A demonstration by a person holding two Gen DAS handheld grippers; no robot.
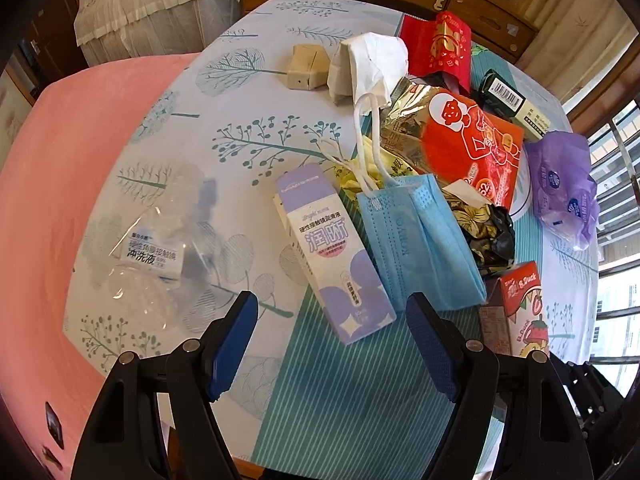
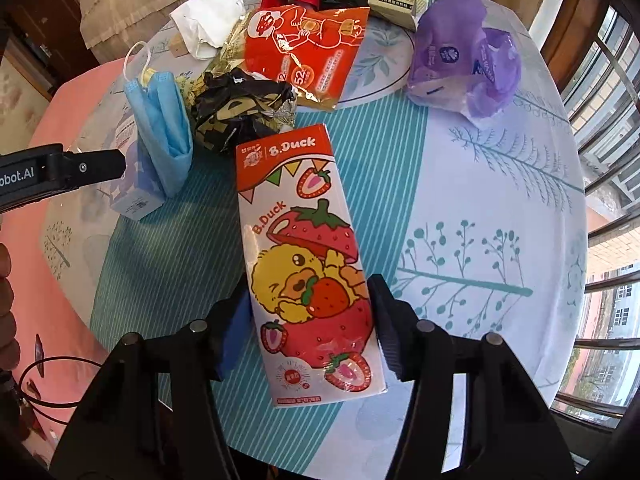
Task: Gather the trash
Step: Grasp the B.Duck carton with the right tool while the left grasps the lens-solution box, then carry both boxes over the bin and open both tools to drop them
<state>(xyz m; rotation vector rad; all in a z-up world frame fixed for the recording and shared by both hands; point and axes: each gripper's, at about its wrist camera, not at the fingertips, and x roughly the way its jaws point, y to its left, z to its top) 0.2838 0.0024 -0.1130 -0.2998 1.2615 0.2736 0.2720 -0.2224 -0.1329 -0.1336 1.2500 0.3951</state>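
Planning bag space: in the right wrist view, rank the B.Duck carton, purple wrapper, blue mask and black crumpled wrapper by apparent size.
1. B.Duck carton, though nearest the camera, so inflated.
2. Purple wrapper.
3. Blue mask and black crumpled wrapper: too alike to rank.

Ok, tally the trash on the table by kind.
Boxes: 4 (B.Duck carton, purple box, barcode box, tan box)
Wrappers: 5 (orange foil bag, black-gold wrapper, purple wrapper, red packet, yellow wrapper)
Face mask: 1
White paper: 1
Clear bottle: 1
Total: 12
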